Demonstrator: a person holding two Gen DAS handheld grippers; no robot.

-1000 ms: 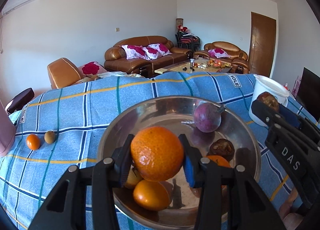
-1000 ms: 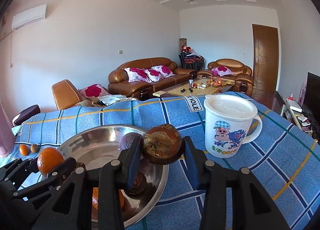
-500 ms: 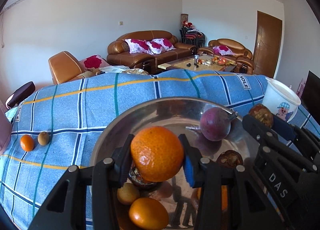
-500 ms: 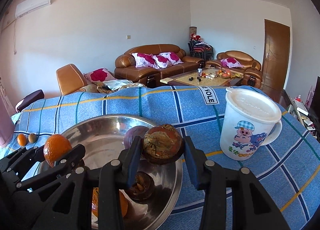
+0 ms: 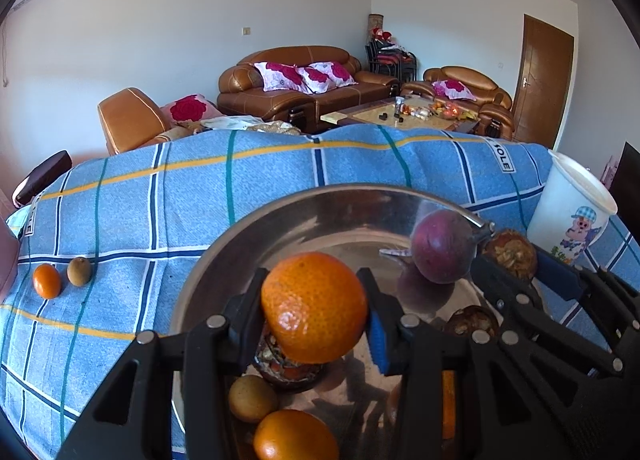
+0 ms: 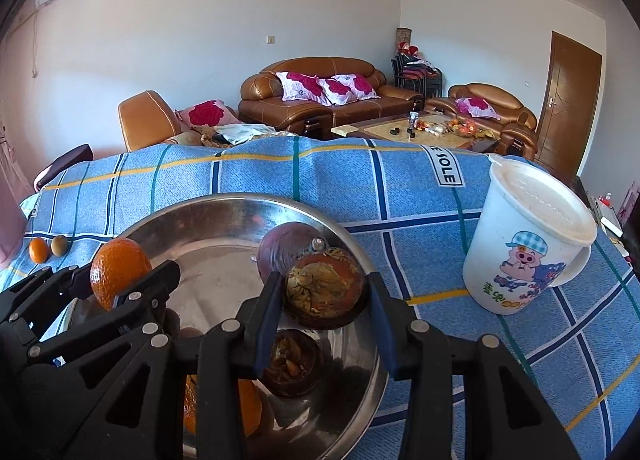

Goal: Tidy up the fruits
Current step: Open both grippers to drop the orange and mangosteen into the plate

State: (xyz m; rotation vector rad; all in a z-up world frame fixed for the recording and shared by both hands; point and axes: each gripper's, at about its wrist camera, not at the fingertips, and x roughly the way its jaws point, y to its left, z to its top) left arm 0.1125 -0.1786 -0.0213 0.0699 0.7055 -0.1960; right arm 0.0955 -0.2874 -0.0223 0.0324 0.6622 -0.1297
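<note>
Two tools are each gripping fruit above the steel bowl (image 5: 224,260): the left tool (image 5: 316,310) is holding an orange (image 5: 314,306), the right tool (image 6: 326,292) a brown mottled fruit (image 6: 324,288). Several fruits are already lying inside; two small ones (image 5: 60,280) are waiting at nine o'clock on the bench. Both held fruits are round, showing no long axis.

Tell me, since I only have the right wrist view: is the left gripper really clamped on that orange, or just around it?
Observer: Clamped. In the left wrist view the left gripper has both pads pressed against the orange, held above the steel bowl.
Operator: What sits in the bowl below it?
Observer: A small brownish fruit lies beside a second orange, near the front rim.
</note>
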